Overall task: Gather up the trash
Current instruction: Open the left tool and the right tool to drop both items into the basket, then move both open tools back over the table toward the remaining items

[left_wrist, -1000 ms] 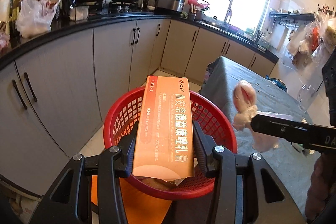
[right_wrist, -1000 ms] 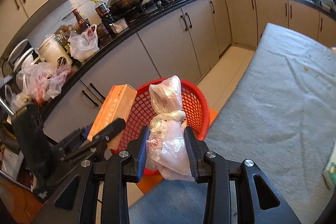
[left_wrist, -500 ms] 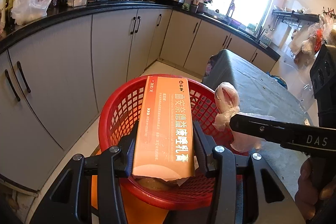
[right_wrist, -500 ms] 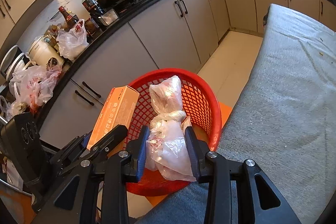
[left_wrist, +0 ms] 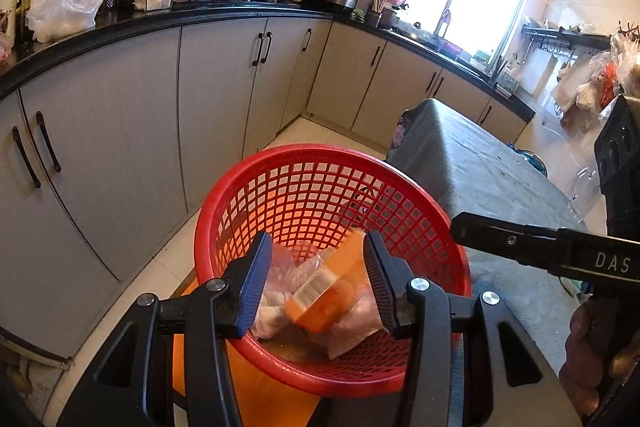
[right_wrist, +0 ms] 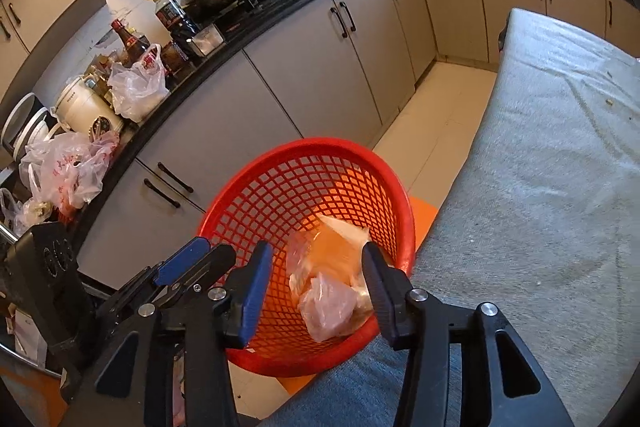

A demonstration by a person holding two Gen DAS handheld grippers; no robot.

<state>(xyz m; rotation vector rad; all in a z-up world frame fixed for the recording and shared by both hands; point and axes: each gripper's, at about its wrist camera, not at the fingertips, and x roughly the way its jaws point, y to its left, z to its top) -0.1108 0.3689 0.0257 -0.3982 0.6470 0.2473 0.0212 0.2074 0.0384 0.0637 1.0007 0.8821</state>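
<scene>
A red mesh basket stands on the floor beside the table. Inside it lie an orange box and a knotted clear plastic bag, both blurred. My left gripper hangs open over the basket with nothing between its pads. My right gripper is over the basket too. Its jaws are opening, and the bag lies below them, free of the pads. One right finger reaches in from the right in the left wrist view. The left fingers show at lower left in the right wrist view.
A table under a grey cloth runs along the basket's right side. Grey cabinets under a black counter crowded with bottles, bags and pans line the left. An orange surface lies under the basket. A hand grips the right tool.
The orange box has left the left gripper's jaws and dropped into the basket. The right jaws have widened and the plastic bag has fallen into the basket as well.
</scene>
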